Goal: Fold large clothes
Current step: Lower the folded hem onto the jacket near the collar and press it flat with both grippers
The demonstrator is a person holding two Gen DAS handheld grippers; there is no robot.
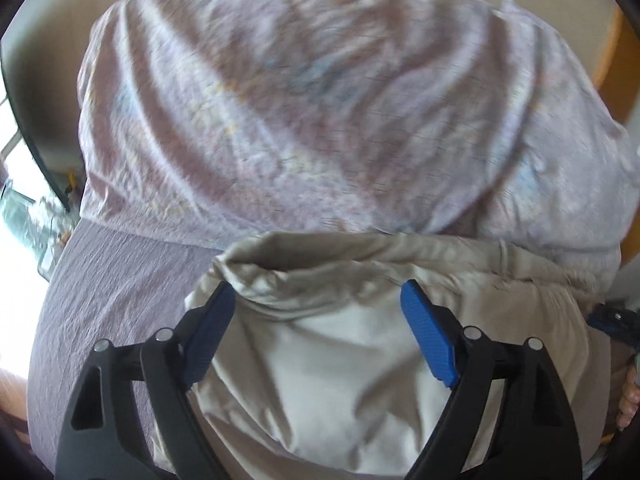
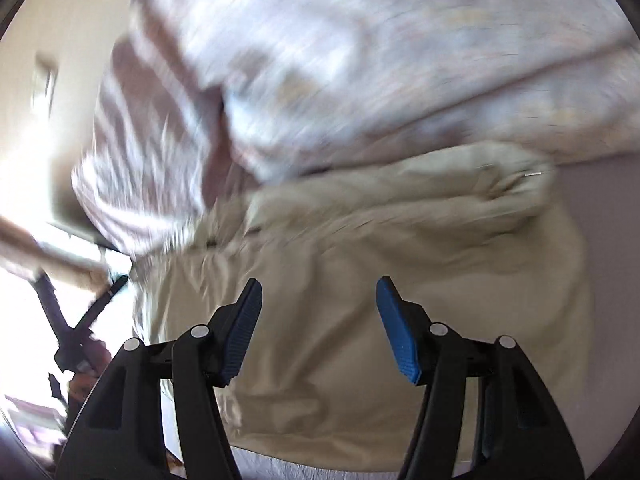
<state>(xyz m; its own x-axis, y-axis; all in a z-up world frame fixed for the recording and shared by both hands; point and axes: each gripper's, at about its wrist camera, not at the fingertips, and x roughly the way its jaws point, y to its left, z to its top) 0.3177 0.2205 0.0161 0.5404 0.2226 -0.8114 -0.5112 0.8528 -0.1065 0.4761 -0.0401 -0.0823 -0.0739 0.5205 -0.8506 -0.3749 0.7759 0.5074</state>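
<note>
A beige garment point(image 1: 320, 344) lies crumpled on a lilac bed sheet point(image 1: 120, 280), its rolled far edge toward a patterned duvet. My left gripper point(image 1: 318, 292) is open, its blue pads wide apart just above the garment's rolled edge, holding nothing. In the right wrist view the same beige garment point(image 2: 400, 248) spreads below my right gripper point(image 2: 318, 286), which is open and empty over the cloth's middle. That view is motion-blurred.
A bunched pale patterned duvet point(image 1: 320, 100) fills the far side of the bed and shows in the right wrist view point(image 2: 360, 60). A cream wall point(image 1: 60, 20) lies beyond. A bright window point(image 1: 16, 200) is at the left. The other gripper point(image 1: 616, 320) shows at the right edge.
</note>
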